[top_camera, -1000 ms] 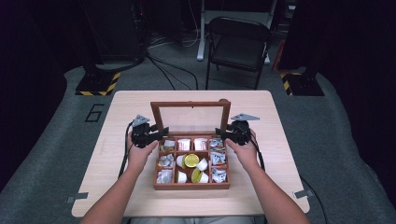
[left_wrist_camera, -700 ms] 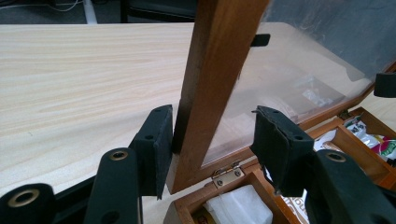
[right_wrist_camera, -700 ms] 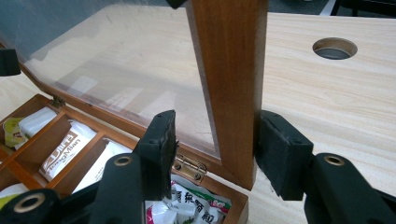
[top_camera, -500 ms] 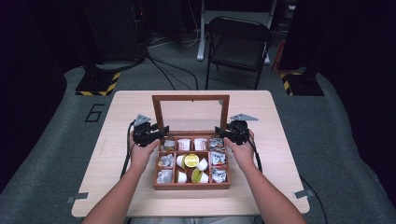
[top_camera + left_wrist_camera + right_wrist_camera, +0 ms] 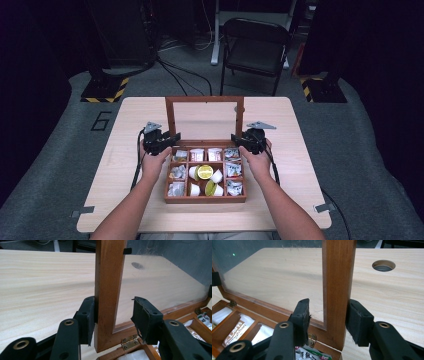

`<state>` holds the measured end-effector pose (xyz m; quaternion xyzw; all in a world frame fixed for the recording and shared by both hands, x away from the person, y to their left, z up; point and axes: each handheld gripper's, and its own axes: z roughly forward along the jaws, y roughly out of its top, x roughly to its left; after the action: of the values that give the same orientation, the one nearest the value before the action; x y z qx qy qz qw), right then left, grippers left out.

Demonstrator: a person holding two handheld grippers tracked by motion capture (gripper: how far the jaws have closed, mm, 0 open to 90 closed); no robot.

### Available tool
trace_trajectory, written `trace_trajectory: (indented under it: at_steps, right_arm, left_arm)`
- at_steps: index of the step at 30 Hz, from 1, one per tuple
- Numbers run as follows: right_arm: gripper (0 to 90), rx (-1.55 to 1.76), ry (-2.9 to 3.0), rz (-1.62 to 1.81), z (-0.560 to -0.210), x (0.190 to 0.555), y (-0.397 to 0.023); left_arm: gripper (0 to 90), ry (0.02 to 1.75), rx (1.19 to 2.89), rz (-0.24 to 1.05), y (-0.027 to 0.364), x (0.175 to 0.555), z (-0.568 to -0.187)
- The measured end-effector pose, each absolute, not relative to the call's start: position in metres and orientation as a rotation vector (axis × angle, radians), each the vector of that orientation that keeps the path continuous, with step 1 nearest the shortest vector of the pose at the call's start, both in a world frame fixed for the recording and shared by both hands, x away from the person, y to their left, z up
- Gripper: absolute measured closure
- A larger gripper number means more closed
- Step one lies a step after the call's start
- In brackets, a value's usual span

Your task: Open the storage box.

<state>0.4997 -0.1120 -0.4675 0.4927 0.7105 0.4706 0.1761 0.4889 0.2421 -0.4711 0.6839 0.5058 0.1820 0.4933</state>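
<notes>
Wooden glass-paned lid [image 5: 204, 119] stands upright, its side rails between each gripper's closing, not-yet-clamped black jaws.

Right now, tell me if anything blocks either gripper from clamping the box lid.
Nothing visible does. The left gripper and the right gripper each straddle a side rail of the upright lid, and their jaws have just been closing. Each outer pad seems to touch the wood, and a bare gap remains at each inner pad.

Both grippers [image 5: 172, 138] [image 5: 235, 138] level, jaws just closing, part-open.
</notes>
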Motion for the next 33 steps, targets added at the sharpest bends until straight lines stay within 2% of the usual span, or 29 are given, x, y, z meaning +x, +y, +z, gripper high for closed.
trace_trajectory:
  at_steps: [13, 33]
  right_arm:
    - [57.8, 1.446, 1.986, 1.351, -0.471, 0.504, -0.113]
    - [57.9, 1.523, 1.969, 1.367, -0.476, 0.512, -0.113]
  left_arm:
    - [58.1, 1.264, 1.649, 0.438, 0.242, 0.495, -0.474]
    - [57.9, 1.316, 1.607, 0.381, 0.243, 0.504, -0.479]
